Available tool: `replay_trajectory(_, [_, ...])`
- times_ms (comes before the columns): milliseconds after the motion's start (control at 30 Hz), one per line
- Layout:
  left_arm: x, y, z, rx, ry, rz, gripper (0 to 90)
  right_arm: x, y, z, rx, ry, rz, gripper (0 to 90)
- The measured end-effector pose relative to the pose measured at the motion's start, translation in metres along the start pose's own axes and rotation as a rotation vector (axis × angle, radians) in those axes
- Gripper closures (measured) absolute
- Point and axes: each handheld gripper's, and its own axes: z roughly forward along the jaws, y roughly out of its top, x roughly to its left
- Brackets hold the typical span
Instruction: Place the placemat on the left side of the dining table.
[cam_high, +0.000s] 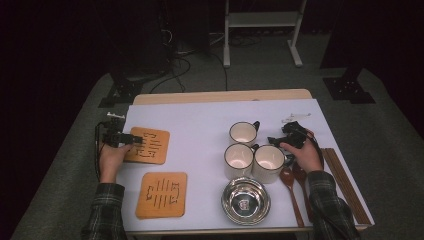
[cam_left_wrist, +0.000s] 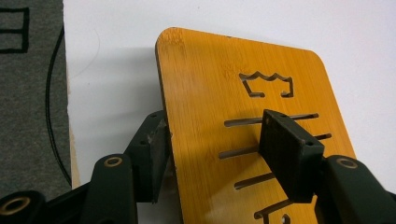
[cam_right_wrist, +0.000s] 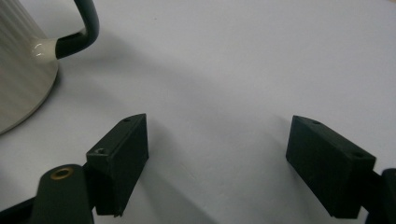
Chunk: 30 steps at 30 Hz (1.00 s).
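Coaster release at the bench's left edge
Left gripper (cam_left_wrist: 219, 154) is spread astride the far-left bamboo coaster (cam_left_wrist: 243, 116) — one pad beneath; it could be dragged off on withdrawal. Right gripper (cam_right_wrist: 217, 158) is spread — empty.

Both forearms reach in low, one claw at each side.

The left hand (cam_high: 111, 159) grips the left claw (cam_high: 134, 139) from behind, forearm in a plaid sleeve (cam_high: 104, 212) running straight up from the bottom edge, the claw pointing level toward the right. In the left gripper view its jaws stand partly apart with a gap to the pads (cam_left_wrist: 286, 148), one jaw low at the left, the other raised at the right. The right hand (cam_high: 306, 156) holds the right claw (cam_high: 276, 140) pointing left, wrist bent inward, sleeve angled in from the lower right corner. In the right gripper view its jaws are spread wide, pads well apart.
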Motion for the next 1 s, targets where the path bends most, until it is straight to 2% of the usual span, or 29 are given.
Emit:
replay_trajectory(300, [0.0047, -0.0030, 0.0047, 0.010, -0.016, -0.026, 41.6, 0.0000, 0.0000, 0.0000, 0.000, 0.000, 0.000, 19.3])
replay_trajectory(433, [0.0052, -0.0037, 0.0068, 0.026, -0.007, -0.021, 40.5, 0.0000, 0.0000, 0.0000, 0.000, 0.000, 0.000, 19.3])
replay_trajectory(667, [0.0077, -0.0052, 0.0093, 0.029, -0.017, -0.027, 40.2, 0.0000, 0.0000, 0.0000, 0.000, 0.001, 0.001, 19.3])
replay_trajectory(1000, [0.0063, -0.0048, 0.0097, 0.033, -0.002, -0.015, 39.5, 0.0000, 0.0000, 0.0000, 0.000, 0.000, 0.001, 19.3])
